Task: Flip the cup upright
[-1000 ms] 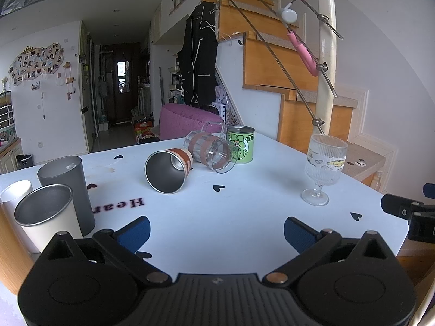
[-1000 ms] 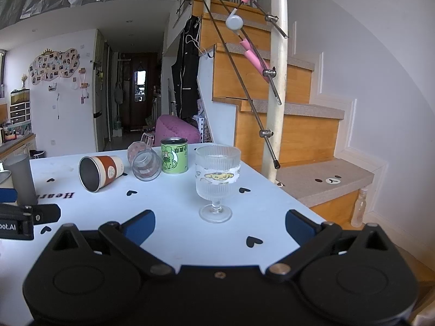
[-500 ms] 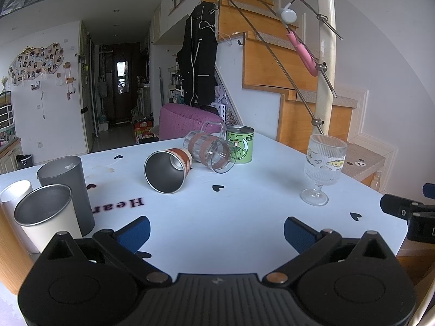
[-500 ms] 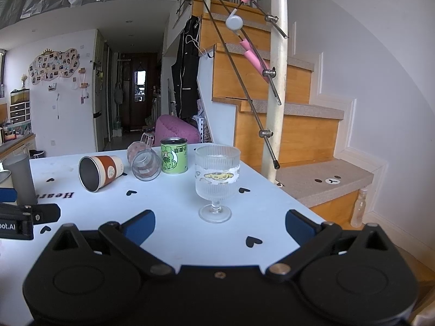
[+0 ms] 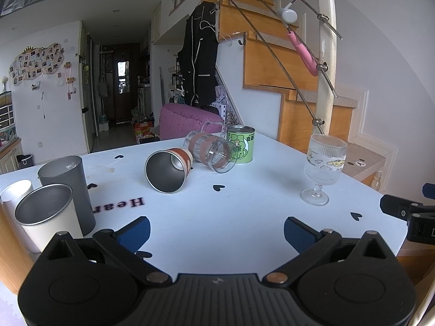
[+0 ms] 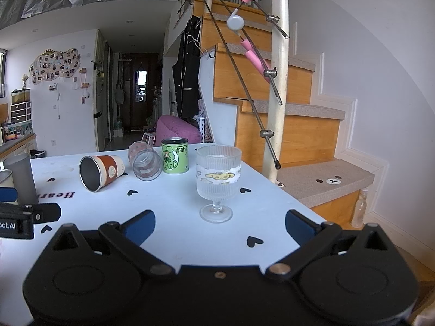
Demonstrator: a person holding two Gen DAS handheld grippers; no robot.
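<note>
- The cup (image 5: 169,169), steel inside with a rust-brown band, lies on its side near the middle of the counter (image 5: 244,217), its open mouth turned toward the near left; it is not yet upright.
- Just right of it, a clear glass mug (image 5: 210,150) also lies on its side, seemingly touching the cup and resting against the green tin (image 5: 241,146) standing behind it.
- Because the two tipped vessels lie so close, a grasp on the cup probably wants to come from its free left or near side.
- The left claw (image 5: 217,231) hangs low over the near edge, fingers spread wide, holding nothing, pointed roughly at the cup, which is well apart from it.
- The right claw (image 6: 219,225) is likewise wide open and empty; the ribbed stemmed glass (image 6: 218,184) stands upright straight ahead of it, something to avoid knocking.
- At far left, a grey tumbler (image 5: 66,190) and a white steel-lined cup (image 5: 47,214) stand upright, clear of the work.
</note>
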